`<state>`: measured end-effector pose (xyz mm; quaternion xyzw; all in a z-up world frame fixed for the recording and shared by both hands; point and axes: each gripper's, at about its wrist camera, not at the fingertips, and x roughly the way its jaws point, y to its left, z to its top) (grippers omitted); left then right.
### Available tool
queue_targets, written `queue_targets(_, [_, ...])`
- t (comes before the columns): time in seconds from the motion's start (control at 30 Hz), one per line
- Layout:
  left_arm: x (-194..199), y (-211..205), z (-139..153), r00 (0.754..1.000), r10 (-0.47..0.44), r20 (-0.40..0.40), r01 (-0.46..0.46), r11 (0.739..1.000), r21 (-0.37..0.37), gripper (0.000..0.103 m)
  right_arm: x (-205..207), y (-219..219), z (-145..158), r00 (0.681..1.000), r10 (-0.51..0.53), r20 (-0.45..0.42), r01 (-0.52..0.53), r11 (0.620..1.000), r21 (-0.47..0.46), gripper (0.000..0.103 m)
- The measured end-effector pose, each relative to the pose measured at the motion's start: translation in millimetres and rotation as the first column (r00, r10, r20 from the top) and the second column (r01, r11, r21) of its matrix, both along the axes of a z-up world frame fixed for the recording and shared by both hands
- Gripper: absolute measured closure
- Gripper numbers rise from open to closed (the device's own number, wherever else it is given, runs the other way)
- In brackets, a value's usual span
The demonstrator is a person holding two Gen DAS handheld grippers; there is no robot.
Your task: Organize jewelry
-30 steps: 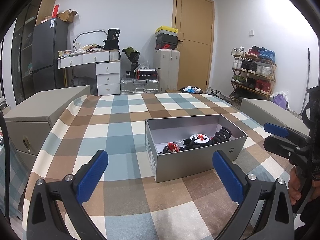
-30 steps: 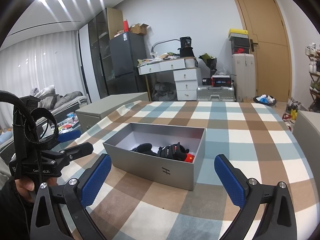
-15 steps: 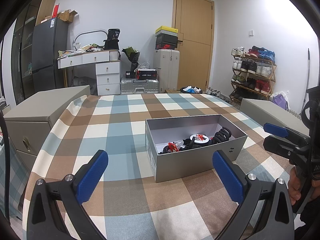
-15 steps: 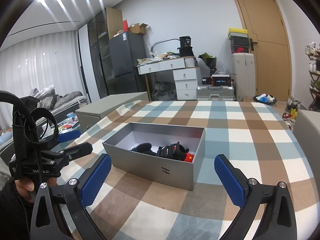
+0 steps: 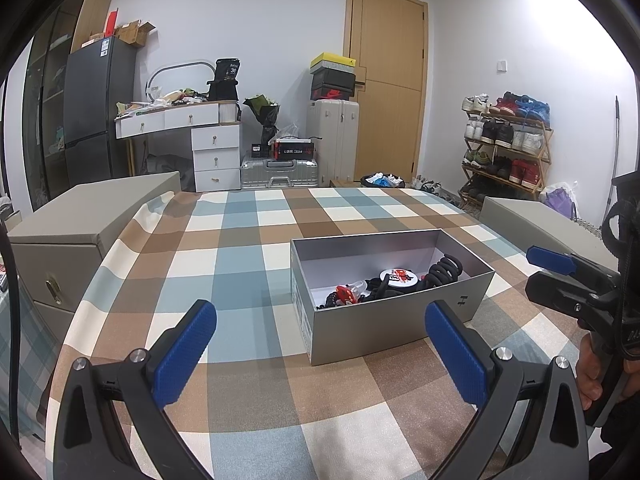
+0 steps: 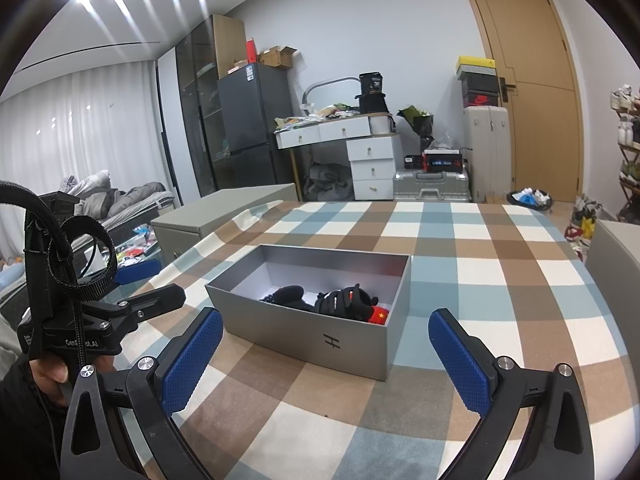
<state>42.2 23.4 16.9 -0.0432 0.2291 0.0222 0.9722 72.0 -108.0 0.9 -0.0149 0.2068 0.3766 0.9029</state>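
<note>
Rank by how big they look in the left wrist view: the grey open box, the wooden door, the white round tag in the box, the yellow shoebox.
1. Wooden door; far off, yet looks about as large as the box.
2. Grey open box; much nearer.
3. Yellow shoebox.
4. White round tag.

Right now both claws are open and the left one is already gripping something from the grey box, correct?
Not quite. Both claws are open, but the left claw grips nothing; it hangs short of the box, as the left wrist view shows. The right claw is empty too.
</note>
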Motion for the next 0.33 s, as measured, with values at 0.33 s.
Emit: queue_targets(0.33, [-1.6, -1.3, 2.4, 1.0, -0.006, 0.01, 0.006, 1.0, 0.009, 0.001, 0.0, -0.1, 0.1, 1.0, 0.0, 0.0, 0.0, 1.0, 0.0, 0.0])
